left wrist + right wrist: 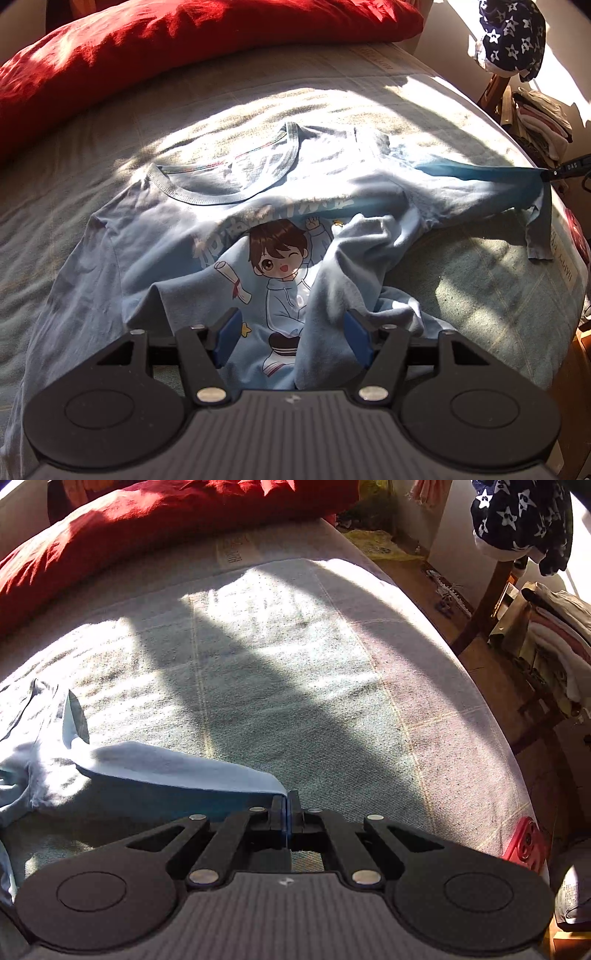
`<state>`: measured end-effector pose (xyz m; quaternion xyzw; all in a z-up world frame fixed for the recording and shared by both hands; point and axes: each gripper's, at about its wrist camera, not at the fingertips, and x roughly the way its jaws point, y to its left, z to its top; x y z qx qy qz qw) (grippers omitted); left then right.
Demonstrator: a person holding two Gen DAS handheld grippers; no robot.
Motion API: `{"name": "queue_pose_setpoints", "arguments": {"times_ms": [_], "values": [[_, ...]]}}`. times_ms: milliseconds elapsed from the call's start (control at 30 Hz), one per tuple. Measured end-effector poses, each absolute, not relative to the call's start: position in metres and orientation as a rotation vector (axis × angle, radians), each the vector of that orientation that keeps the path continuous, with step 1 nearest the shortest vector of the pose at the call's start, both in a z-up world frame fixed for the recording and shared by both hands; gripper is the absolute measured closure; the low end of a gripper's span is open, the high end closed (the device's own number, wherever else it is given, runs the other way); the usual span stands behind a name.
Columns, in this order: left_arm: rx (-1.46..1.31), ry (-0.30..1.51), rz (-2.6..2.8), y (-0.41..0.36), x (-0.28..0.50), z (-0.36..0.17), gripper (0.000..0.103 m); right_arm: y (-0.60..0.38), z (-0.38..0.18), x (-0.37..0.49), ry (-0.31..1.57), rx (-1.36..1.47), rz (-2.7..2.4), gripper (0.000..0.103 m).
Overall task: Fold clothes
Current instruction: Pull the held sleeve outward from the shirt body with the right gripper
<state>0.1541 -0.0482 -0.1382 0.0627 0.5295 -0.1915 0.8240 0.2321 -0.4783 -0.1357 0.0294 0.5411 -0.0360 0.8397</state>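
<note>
Here right claw (287, 805) clenched on shirt (166, 236) sleeve; left claw (291, 332) released; hem hidden.

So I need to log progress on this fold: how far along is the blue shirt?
Early. Done: the T-shirt lies print-up on the bed. In hand: the right gripper is shut on its sleeve, stretching it outward; the left gripper hangs open over the bunched hem. Left: every fold; the body looks rumpled, no crease made.

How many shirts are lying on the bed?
1. A light blue shirt with a cartoon boy lies spread on the bed, below the red pillow. The right gripper pinches its sleeve. More folded clothes sit beside the bed, not on it.
</note>
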Motion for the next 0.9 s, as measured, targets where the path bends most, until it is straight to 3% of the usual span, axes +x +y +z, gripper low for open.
{"name": "queue_pose_setpoints", "arguments": {"times_ms": [200, 267, 500, 567, 667, 800, 833, 867, 900], "values": [[0.131, 1.126, -0.418, -0.051, 0.154, -0.139, 0.04, -0.49, -0.165, 0.255, 1.233, 0.073, -0.125, 0.102], [0.138, 1.124, -0.421, -0.054, 0.153, -0.138, 0.039, -0.492, -0.169, 0.249, 1.226, 0.096, -0.164, 0.083], [0.142, 1.121, -0.43, -0.061, 0.153, -0.138, 0.037, -0.493, -0.165, 0.192, 1.181, 0.245, -0.222, 0.077], [0.144, 1.121, -0.438, -0.066, 0.153, -0.138, 0.037, -0.491, -0.173, 0.169, 1.19, 0.318, -0.241, 0.064], [0.153, 1.12, -0.451, -0.073, 0.154, -0.138, 0.037, -0.482, -0.19, 0.144, 1.193, 0.4, -0.256, 0.057], [0.177, 1.125, -0.469, -0.083, 0.155, -0.139, 0.036, -0.463, -0.205, 0.133, 1.2, 0.363, -0.273, 0.057], [0.181, 1.125, -0.472, -0.084, 0.155, -0.139, 0.036, -0.46, -0.205, 0.133, 1.195, 0.348, -0.266, 0.061], [0.184, 1.124, -0.475, -0.086, 0.155, -0.139, 0.036, -0.457, -0.204, 0.133, 1.192, 0.326, -0.251, 0.088], [0.186, 1.123, -0.478, -0.087, 0.154, -0.139, 0.036, -0.456, -0.201, 0.134, 1.189, 0.311, -0.237, 0.1]]}}
